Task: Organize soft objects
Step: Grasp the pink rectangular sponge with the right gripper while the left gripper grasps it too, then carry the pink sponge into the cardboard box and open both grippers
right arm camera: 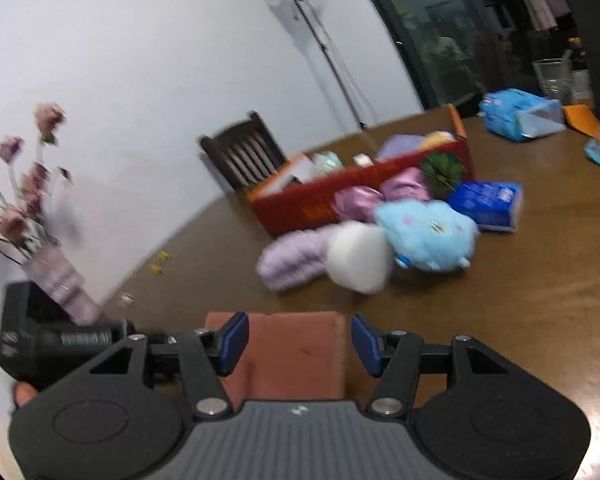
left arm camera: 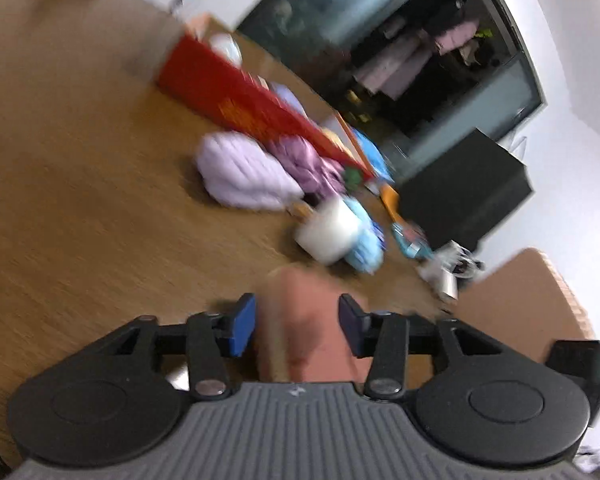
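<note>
Ahead, right gripper and left gripper both half-open astride pinkish-brown pad, grip unclear, white roll, blue plush, lilac bundle blocking red box at 12 o'clock

1. Bare table lies open right of the white roll.
2. Behind the roll, plush toys and the red box block passage.
3. Left of it, a lilac cushion.

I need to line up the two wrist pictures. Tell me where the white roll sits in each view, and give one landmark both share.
Left wrist view: white roll lies right of centre on the table, below the lilac knitted bundle.
Right wrist view: white roll lies right of centre, between the lilac knitted bundle and the blue plush toy.
Shared landmark: the red box behind the pile.
</note>
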A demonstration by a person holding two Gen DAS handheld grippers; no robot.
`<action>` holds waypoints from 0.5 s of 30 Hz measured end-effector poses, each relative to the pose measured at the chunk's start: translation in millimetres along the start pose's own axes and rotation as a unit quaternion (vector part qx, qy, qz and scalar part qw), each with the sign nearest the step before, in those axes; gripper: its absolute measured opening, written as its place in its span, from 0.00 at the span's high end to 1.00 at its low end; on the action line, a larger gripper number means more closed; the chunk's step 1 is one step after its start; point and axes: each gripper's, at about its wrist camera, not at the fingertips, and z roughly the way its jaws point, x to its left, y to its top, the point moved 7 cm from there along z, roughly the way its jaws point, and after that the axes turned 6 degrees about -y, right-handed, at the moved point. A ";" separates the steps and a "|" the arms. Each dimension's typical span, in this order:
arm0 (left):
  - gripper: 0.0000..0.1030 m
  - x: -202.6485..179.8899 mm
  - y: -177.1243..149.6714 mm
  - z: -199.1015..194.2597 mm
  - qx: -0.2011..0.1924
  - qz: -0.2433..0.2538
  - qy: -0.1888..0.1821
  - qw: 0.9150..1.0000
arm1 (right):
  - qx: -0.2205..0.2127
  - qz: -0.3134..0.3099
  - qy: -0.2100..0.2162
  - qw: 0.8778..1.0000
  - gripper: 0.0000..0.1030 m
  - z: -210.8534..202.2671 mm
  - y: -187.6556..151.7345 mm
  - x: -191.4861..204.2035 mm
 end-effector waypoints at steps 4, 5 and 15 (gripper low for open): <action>0.28 -6.7 5.7 -15.4 -0.021 0.038 0.002 0.999 | -0.007 -0.003 -0.016 1.000 0.43 -2.5 -6.8 -1.4; 0.28 -8.4 4.5 -16.5 -0.018 0.040 0.001 0.999 | -0.006 0.002 -0.018 1.000 0.43 -1.0 -7.5 -4.0; 0.62 -12.0 -22.9 -13.8 0.007 0.078 0.015 0.997 | 0.005 0.012 -0.015 1.000 0.48 32.6 -22.4 4.9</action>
